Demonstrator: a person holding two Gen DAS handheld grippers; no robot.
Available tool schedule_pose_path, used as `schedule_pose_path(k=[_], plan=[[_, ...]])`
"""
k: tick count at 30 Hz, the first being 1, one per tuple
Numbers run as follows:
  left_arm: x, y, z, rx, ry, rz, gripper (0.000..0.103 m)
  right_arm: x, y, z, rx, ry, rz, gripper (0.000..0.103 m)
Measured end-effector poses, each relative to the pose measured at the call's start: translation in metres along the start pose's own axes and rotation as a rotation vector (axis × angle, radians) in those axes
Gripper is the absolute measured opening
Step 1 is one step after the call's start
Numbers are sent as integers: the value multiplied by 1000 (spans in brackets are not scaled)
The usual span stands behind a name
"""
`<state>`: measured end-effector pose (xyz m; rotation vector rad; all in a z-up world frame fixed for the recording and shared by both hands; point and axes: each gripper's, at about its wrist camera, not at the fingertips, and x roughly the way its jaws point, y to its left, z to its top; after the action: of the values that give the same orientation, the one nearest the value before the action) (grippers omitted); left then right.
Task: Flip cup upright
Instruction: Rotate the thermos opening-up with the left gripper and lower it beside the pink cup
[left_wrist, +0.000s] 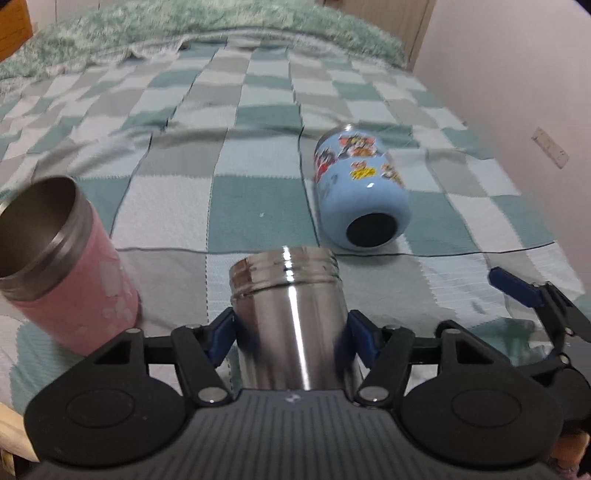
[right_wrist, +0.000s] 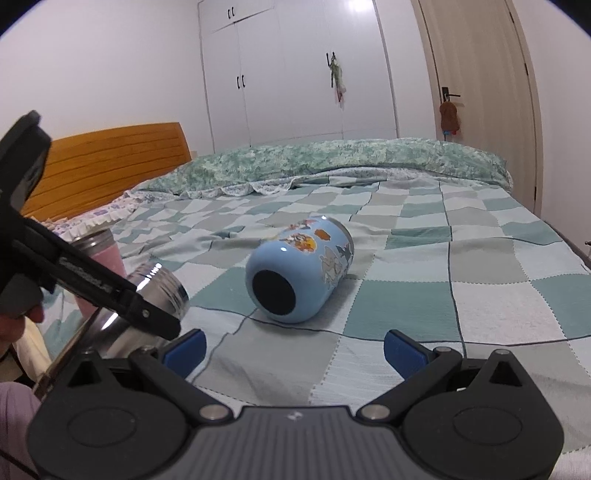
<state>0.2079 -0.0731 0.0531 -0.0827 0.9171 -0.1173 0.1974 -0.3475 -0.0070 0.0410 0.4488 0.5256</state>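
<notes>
Left wrist view: left hand-held gripper (left_wrist: 291, 332) clamped on polished steel cup (left_wrist: 291, 314), threaded mouth forward; pink cup (left_wrist: 70, 269) to its left; blue cartoon cup (left_wrist: 360, 188) on its side ahead-right, on checked bed (left_wrist: 184, 166).

Right wrist view: right hand-held gripper (right_wrist: 295, 349) open, empty; blue cup (right_wrist: 299, 269) ahead, base facing it; headboard (right_wrist: 107, 162), wardrobe (right_wrist: 295, 70), door (right_wrist: 480, 92).

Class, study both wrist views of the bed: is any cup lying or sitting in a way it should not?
Yes. The blue cartoon cup lies on its side on the checked blanket, its dark base facing the cameras. The steel cup is tilted, clamped in the left gripper. The pink cup stands mouth up.
</notes>
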Motion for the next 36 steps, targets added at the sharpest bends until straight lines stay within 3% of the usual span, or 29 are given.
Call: schedule_pose_path(k=[6,11,16,18,26,34,36], plan=[[-38,3,-11,38,-105,-29,64,-9,12,1,12,-29,-22,103],[-70,13,-12,38,-238,-47,64,-11,22,2,18,-52,-36,103],[-79,16,-14,74,-429,26,62,-11,32,5,18,-79,-49,103],[-71,13,-14,96,-460,67,63,-11,36,5,18,-82,-56,103],[-33,20,-7,86,-407,96,62,-9,42,8,10,-91,-57,103],[-22,21,4,104,-376,103,63,-8,41,9,17,-90,-57,103],[-21,21,4,105,-372,111,76,-8,41,9,15,-91,-58,103]])
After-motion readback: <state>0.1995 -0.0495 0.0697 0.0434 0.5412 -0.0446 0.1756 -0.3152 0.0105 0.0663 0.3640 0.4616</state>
